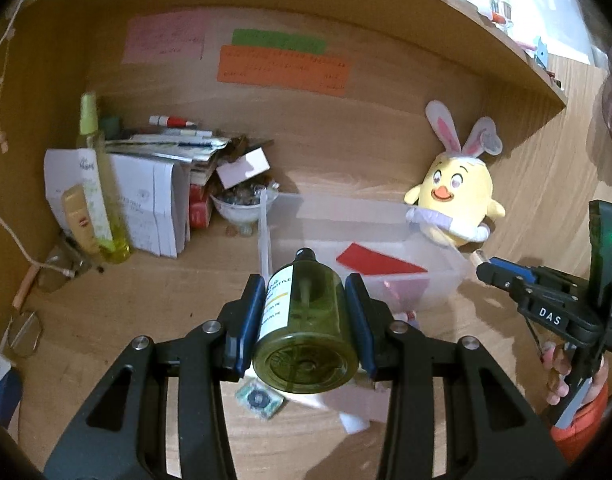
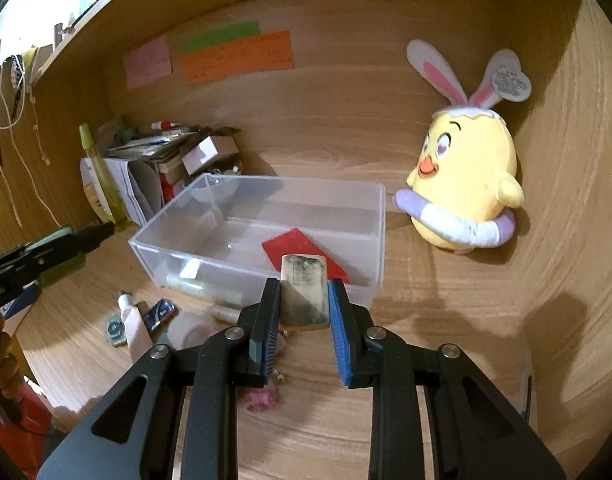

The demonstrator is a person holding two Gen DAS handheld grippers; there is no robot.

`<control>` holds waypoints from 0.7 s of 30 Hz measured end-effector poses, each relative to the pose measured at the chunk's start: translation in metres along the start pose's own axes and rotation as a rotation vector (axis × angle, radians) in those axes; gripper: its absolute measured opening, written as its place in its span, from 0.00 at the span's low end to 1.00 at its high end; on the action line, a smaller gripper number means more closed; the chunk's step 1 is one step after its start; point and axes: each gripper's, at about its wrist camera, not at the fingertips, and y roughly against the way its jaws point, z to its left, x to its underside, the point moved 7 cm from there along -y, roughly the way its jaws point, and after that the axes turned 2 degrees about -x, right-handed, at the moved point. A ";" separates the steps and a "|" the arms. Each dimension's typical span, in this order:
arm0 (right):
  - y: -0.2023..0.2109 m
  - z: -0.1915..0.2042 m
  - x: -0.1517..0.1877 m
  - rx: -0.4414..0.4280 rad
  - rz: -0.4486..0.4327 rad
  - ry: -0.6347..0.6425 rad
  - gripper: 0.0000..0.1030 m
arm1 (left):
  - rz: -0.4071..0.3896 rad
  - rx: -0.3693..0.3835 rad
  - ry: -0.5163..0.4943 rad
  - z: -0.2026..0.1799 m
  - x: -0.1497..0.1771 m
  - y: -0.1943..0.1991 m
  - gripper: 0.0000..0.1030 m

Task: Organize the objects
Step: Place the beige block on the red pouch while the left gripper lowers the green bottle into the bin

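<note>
My left gripper (image 1: pixel 306 300) is shut on a green bottle (image 1: pixel 308 332) with a white label, held on its side above the desk, its black cap pointing at the clear plastic box (image 1: pixel 446 276). The box holds a red card (image 1: pixel 380 261). My right gripper (image 2: pixel 304 300) is shut on a flat silver-grey block (image 2: pixel 305 294), held at the box's (image 2: pixel 258 184) near rim, just before the red card (image 2: pixel 294 246). The right gripper also shows at the right in the left wrist view (image 1: pixel 506 276).
A yellow chick plush (image 2: pixel 466 188) stands right of the box. A stack of papers, a yellow-green spray bottle (image 1: pixel 100 184) and a small bowl (image 1: pixel 242 206) crowd the back left. A tube (image 2: pixel 132 324), small packets and a tape roll (image 2: pixel 190 330) lie on the desk before the box.
</note>
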 end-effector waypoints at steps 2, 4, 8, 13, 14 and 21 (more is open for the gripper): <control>-0.001 0.001 -0.005 -0.004 -0.008 0.003 0.21 | -0.006 0.005 0.001 -0.001 -0.006 -0.004 0.40; -0.002 0.001 -0.012 -0.013 -0.018 0.002 0.21 | -0.009 0.006 0.001 -0.003 -0.011 -0.009 0.40; -0.005 0.001 -0.026 -0.016 -0.040 0.006 0.21 | -0.014 0.005 -0.010 -0.007 -0.022 -0.019 0.40; -0.010 0.003 -0.041 -0.023 -0.057 0.018 0.21 | -0.013 0.012 -0.013 -0.012 -0.031 -0.031 0.40; -0.010 0.003 -0.043 -0.023 -0.061 0.021 0.21 | -0.016 0.012 -0.009 -0.012 -0.033 -0.033 0.40; -0.022 0.003 -0.064 -0.035 -0.072 0.044 0.21 | -0.009 0.012 -0.010 -0.017 -0.044 -0.051 0.40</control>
